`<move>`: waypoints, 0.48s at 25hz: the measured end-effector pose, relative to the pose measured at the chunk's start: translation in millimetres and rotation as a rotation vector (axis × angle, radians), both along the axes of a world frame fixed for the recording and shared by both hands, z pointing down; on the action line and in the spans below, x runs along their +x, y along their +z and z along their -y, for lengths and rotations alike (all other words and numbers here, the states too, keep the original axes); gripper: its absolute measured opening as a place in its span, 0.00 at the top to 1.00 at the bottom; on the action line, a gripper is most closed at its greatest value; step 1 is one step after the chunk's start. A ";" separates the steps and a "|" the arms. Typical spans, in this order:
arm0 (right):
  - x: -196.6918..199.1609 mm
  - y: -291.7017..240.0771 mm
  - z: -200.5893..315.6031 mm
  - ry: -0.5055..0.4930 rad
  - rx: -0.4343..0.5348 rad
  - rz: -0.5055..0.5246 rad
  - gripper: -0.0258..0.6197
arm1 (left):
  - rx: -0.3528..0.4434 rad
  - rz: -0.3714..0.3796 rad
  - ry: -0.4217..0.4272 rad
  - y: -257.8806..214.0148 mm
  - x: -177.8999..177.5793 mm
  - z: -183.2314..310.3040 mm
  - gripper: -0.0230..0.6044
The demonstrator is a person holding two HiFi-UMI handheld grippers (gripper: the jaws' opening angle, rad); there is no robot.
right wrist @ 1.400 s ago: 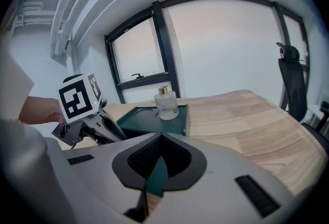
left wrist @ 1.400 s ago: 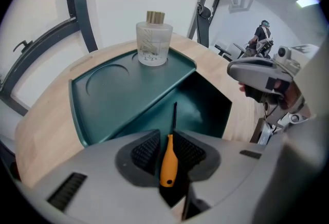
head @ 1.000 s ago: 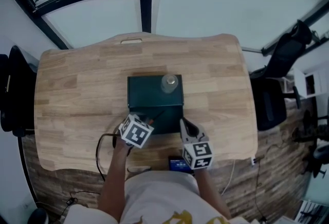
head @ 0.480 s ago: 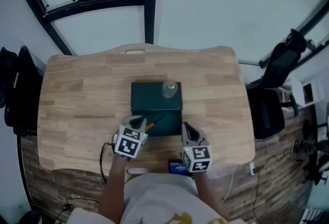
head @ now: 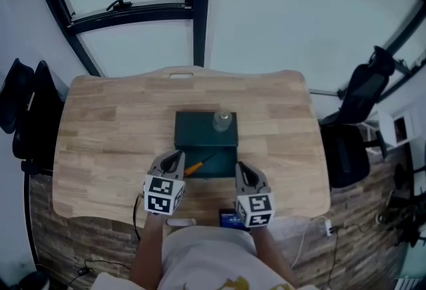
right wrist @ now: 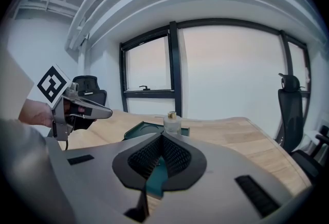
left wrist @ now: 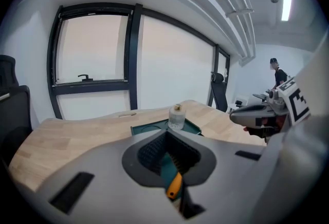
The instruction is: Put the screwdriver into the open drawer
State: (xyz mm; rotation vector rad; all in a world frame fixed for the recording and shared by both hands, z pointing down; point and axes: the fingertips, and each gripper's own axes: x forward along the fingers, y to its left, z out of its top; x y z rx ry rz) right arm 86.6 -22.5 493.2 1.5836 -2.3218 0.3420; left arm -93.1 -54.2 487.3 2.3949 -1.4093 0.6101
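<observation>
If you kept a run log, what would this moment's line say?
screwdriver: in open drawer | left gripper: open, empty | right gripper: open, empty | bottle: atop cabinet

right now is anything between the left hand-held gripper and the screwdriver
Nothing visible. The screwdriver lies in the open drawer just ahead of the left hand-held gripper, whose jaws stand apart and empty.

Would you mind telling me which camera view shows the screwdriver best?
The head view: the screwdriver lies whole, orange handle and dark shaft, in the open drawer. The left gripper view catches only its orange handle end through the jaw gap. The right gripper view shows none of it.
</observation>
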 end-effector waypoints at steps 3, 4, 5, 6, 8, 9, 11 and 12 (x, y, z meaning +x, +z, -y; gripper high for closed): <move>0.0 -2.2 -1.0 0.003 0.012 0.004 0.96 | 0.020 -0.010 -0.011 -3.6 -1.5 -2.9 0.96; -0.1 -2.3 -1.4 0.005 0.013 0.008 0.96 | 0.023 -0.013 -0.014 -4.3 -2.1 -3.4 0.96; 0.3 -2.1 -1.7 0.007 0.015 0.008 0.96 | 0.025 -0.016 -0.018 -5.1 -2.9 -3.7 0.96; 0.9 -2.4 -1.8 0.008 0.016 0.008 0.96 | 0.027 -0.020 -0.022 -5.8 -3.6 -3.9 0.96; -0.5 -5.6 -1.8 0.006 0.016 0.016 0.96 | 0.029 -0.025 -0.030 -7.2 -4.7 -3.8 0.96; -1.1 -6.2 -1.8 0.005 0.015 0.019 0.96 | 0.030 -0.026 -0.033 -7.7 -5.3 -3.6 0.96; -2.1 -7.0 -2.2 0.002 0.016 0.022 0.96 | 0.033 -0.022 -0.038 -8.0 -6.5 -3.8 0.96; -2.5 -7.4 -2.7 0.001 0.016 0.021 0.96 | 0.034 -0.019 -0.039 -7.7 -6.9 -4.1 0.96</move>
